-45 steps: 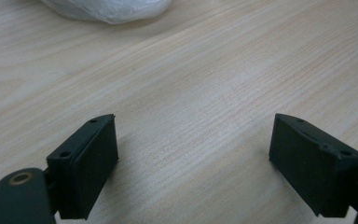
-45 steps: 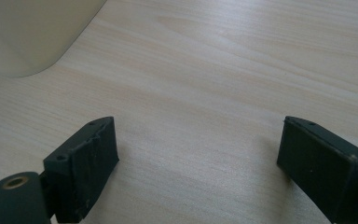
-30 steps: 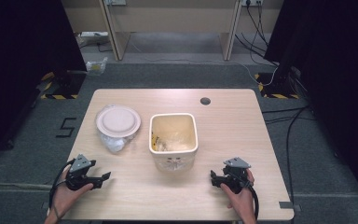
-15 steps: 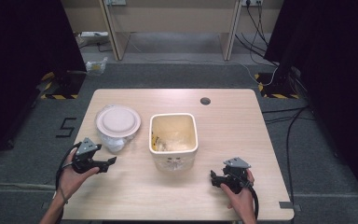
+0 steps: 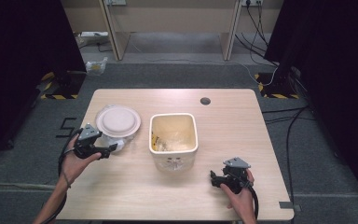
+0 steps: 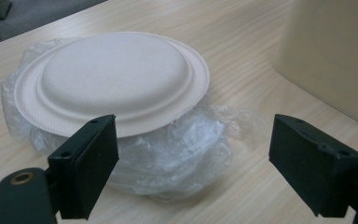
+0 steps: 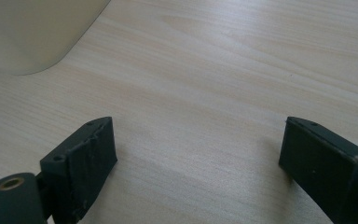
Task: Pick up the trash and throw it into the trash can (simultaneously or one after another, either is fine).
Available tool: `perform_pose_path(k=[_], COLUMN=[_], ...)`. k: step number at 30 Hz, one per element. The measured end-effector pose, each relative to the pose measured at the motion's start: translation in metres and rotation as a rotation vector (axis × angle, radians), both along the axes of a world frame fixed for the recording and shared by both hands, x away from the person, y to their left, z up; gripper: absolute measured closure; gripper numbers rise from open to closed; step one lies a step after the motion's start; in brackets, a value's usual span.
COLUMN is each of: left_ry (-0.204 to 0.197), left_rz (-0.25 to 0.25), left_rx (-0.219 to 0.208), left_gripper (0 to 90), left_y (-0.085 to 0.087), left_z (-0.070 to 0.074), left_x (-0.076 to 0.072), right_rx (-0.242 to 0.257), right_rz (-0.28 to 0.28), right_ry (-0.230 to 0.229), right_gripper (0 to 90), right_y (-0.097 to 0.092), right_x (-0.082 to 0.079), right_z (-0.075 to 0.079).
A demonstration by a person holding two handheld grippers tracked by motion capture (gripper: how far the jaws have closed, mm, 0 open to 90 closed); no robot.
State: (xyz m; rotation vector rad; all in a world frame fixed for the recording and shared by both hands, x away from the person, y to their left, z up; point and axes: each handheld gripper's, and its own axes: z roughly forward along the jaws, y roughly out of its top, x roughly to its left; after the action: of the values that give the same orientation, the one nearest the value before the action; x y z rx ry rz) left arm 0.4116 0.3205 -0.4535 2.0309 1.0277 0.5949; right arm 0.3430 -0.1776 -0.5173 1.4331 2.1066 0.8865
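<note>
An upturned white paper plate [image 5: 118,121] [image 6: 112,79] lies on crumpled clear plastic wrap [image 5: 121,142] [image 6: 177,149] at the table's left. My left gripper [image 5: 108,149] [image 6: 193,175] is open just in front of the plate and wrap, its jaws wide apart with nothing between them. A cream bin [image 5: 173,140] [image 6: 331,51] [image 7: 32,28] stands at the table's middle, with scraps inside. My right gripper [image 5: 213,179] [image 7: 200,172] rests open over bare wood near the front right, a little right of the bin.
The wooden table [image 5: 223,126] has a round cable hole [image 5: 205,101] at the back. Dark floor, cables [image 5: 289,135] and black curtains surround it. A small bag [image 5: 96,66] lies on the floor beyond the table's left corner.
My left gripper has moved forward and right from the front left edge up to the plate and wrap. The right gripper has stayed in place.
</note>
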Motion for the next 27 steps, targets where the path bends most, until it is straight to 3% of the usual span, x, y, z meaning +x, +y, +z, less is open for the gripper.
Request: perform_pose_path(k=[15, 19, 25, 27], left_ry=[-0.007, -0.001, 0.007, 0.011], left_rz=[-0.013, -0.027, -0.036, -0.044], left_rx=[0.091, 0.140, 0.179, 0.217], left_gripper=[15.7, 15.7, 15.7, 15.8], left_y=[-0.022, -0.034, -0.045, -0.052], left_z=[-0.004, -0.007, -0.011, -0.014], left_x=[0.028, 0.037, 0.046, 0.050], right_rx=[0.000, -0.001, -0.004, -0.004], right_rz=[0.002, 0.003, 0.008, 0.010], right_ry=[0.000, 0.000, -0.002, -0.003], right_gripper=[10.8, 10.8, 10.8, 10.8], right_y=[0.000, 0.000, 0.000, 0.000], right_x=[0.000, 0.000, 0.000, 0.000], right_z=[0.000, 0.000, 0.000, 0.000])
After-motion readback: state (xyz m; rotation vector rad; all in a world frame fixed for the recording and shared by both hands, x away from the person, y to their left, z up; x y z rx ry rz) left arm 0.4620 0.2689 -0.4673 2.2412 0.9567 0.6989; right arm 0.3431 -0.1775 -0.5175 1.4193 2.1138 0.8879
